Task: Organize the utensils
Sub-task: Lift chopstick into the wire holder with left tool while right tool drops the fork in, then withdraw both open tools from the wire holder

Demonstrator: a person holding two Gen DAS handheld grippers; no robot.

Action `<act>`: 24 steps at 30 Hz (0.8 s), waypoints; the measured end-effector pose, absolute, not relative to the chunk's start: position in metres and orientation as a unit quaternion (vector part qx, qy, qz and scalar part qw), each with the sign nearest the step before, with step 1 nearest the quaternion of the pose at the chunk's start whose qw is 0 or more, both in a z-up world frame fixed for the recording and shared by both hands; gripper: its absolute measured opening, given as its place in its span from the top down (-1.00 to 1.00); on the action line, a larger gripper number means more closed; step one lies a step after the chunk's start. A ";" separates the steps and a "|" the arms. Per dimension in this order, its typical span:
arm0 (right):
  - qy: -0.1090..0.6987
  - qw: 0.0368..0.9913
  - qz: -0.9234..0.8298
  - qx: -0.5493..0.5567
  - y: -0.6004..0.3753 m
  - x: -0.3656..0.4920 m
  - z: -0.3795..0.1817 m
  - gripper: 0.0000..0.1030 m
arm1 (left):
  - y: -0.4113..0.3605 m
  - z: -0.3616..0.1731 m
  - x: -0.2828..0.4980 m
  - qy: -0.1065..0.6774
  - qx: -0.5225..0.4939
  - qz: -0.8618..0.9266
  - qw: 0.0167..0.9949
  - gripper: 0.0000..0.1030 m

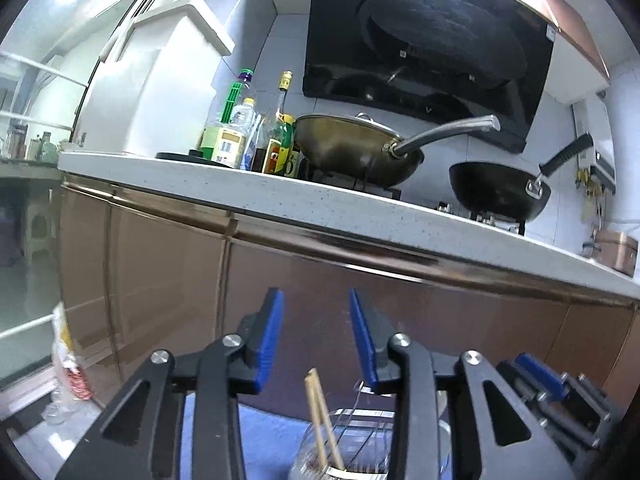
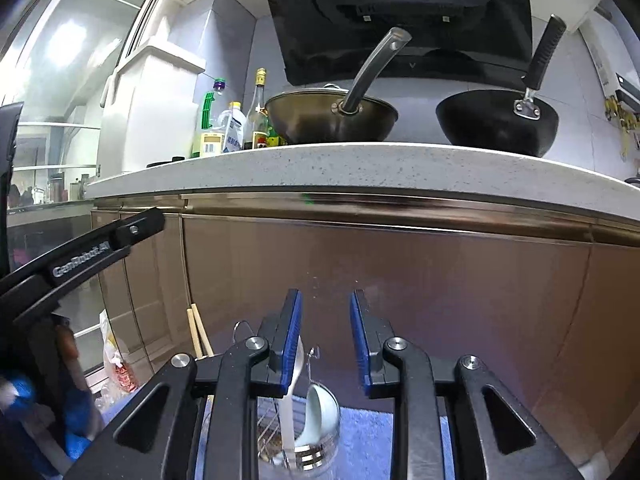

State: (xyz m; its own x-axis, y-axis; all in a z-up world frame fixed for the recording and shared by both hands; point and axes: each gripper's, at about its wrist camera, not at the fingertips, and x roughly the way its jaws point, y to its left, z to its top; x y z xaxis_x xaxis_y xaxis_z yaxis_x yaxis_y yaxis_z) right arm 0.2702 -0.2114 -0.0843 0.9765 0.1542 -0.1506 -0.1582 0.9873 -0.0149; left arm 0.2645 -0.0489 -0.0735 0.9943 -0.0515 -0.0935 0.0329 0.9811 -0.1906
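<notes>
Left gripper [image 1: 316, 336] hangs low in front of the brown cabinet doors [image 1: 160, 280], blue-padded fingers [image 1: 270, 336] spread apart, nothing between them. Just below it sits a clear glass jar [image 1: 340, 444] on a blue mat [image 1: 264, 440]; a pair of wooden chopsticks [image 1: 320, 416] stands tilted in the jar, tips up, under the gap between the fingers but not touched by them.

Right gripper [image 2: 326, 340] is also low before the cabinet front — fingers apart, gripping nothing. A white ceramic spoon [image 2: 316, 412] stands in a perforated metal utensil holder [image 2: 304, 452] right under it; the spoon's handle runs up just beside the left finger pad [image 2: 290, 344], and contact can't be made out. Holder sits on the same blue mat [image 2: 368, 440]. The chopsticks [image 2: 198, 332] show off to the left in this view, with the other gripper's black body [image 2: 80, 256] above them.

Behind, on the speckled white tabletop [image 1: 280, 196]: a brass-coloured wok [image 1: 356, 148] with a long steel handle, a black wok [image 1: 500, 192] on the burner to its right, and a cluster of oil and sauce bottles [image 1: 248, 136] to the left. Black range hood [image 1: 432, 52] on the wall above. Plastic bag [image 1: 68, 364] on the floor at left.
</notes>
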 end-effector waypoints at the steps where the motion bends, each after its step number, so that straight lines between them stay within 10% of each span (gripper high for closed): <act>1: 0.078 0.994 0.078 -0.011 -0.214 0.264 -0.081 0.52 | -0.048 -0.072 0.259 0.057 -0.088 -0.021 0.994 0.25; 24: 0.159 0.982 0.106 0.012 -0.249 0.104 -0.080 0.52 | -0.030 -0.053 0.112 0.163 -0.009 0.004 0.987 0.18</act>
State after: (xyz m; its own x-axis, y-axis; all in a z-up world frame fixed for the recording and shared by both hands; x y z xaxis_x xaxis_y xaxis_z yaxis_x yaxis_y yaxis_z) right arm 0.1044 -0.2486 -0.0798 0.9273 0.2112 -0.3090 -0.2034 0.9774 0.0576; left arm 0.1122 -0.0296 -0.0534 0.9468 0.0054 -0.3217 -0.0116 0.9998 -0.0173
